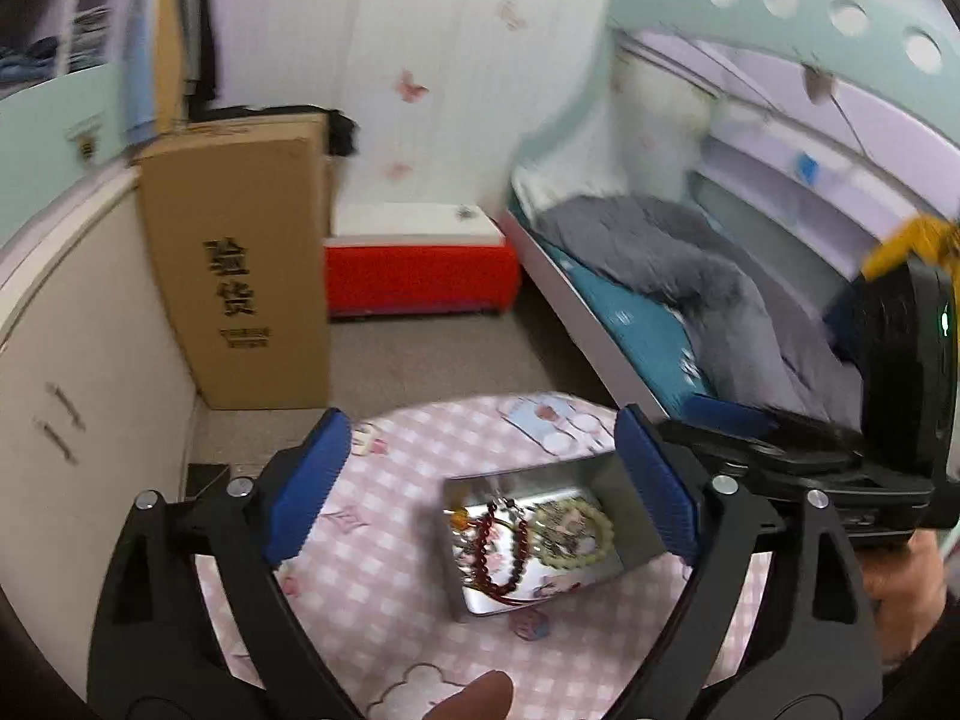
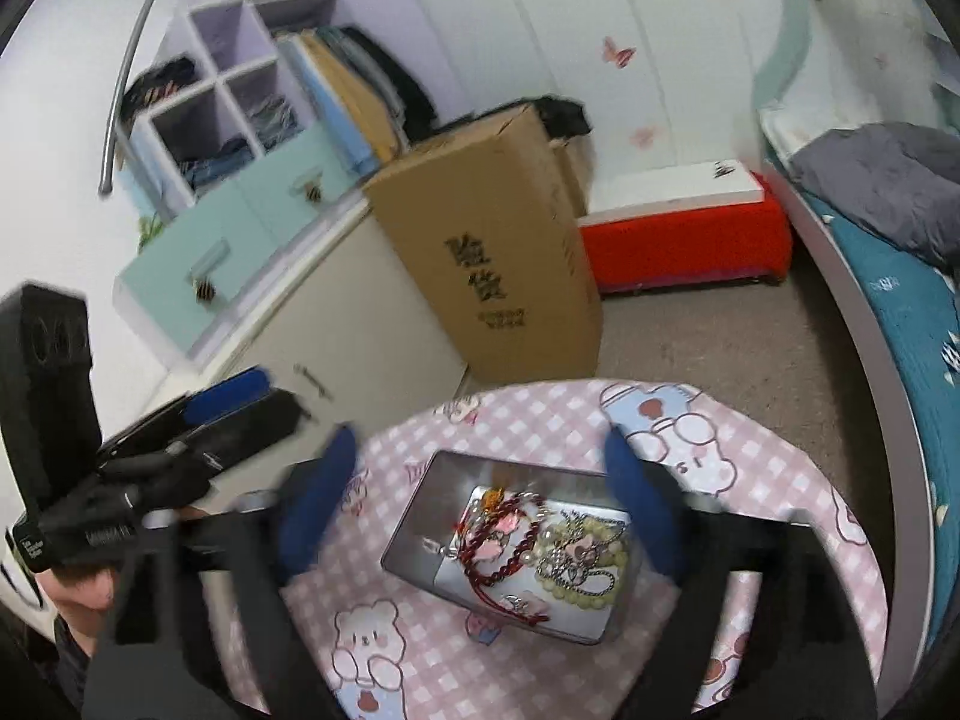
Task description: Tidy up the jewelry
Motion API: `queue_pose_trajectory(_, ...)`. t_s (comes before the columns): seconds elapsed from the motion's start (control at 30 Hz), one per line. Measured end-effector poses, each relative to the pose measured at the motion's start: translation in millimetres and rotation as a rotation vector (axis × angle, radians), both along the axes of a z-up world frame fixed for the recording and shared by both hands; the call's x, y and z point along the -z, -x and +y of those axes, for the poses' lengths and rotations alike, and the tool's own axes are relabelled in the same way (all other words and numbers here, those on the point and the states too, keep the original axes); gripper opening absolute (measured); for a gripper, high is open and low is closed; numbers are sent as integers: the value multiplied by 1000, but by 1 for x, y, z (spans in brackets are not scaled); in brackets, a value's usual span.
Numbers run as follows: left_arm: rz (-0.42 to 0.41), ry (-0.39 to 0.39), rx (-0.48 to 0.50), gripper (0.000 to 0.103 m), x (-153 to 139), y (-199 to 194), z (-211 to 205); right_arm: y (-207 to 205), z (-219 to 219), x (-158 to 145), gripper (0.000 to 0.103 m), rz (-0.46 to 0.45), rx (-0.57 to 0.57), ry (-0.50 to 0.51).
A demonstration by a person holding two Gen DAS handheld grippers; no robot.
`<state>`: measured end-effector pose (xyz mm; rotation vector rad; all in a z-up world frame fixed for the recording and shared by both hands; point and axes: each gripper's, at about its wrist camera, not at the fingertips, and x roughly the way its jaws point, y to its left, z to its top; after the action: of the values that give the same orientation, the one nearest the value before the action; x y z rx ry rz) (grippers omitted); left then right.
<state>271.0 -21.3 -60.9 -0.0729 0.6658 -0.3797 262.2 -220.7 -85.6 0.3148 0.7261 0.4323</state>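
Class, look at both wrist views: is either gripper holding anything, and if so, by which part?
Nothing is held. The left gripper and right gripper are both open above the metal tin; the bracelets lie inside it, untouched.

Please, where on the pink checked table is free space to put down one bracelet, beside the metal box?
The pink checked table shows bare cloth in front of the metal tin, toward the camera, and a strip on its left. Behind it, near the far edge, is also free. The tin itself is crowded: red bead bracelet, pale green bead bracelet and chains overlap.
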Motion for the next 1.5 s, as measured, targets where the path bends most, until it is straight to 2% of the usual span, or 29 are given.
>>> queue_pose_trajectory(0.03,-9,-5,-30,89,-2,2,6,4,-5,-3,95,-11,22,-12)
queue_pose_trajectory(0.13,-33,-12,-84,92,-9,10,19,9,-10,-10,95,-27,66,-13)
queue_pose_trajectory(0.3,-68,-35,-122,93,-23,29,26,21,-9,-25,96,-55,95,3)
queue_pose_trajectory(0.47,-126,-61,-141,94,-39,64,26,47,-2,-40,95,-99,106,36)
queue_pose_trajectory(0.7,-210,-106,-193,96,-56,113,24,90,9,-61,95,-154,147,80)
queue_pose_trajectory(0.97,-332,-132,-279,97,-74,180,21,160,16,-89,95,-296,224,178)
queue_pose_trajectory(1.1,-366,-112,-289,97,-76,207,20,188,24,-95,95,-348,267,244)
queue_pose_trajectory(1.27,-403,-107,-299,97,-79,231,16,214,33,-95,95,-408,285,275)
queue_pose_trajectory(1.5,-452,-102,-319,97,-82,257,16,241,39,-84,95,-438,342,322)
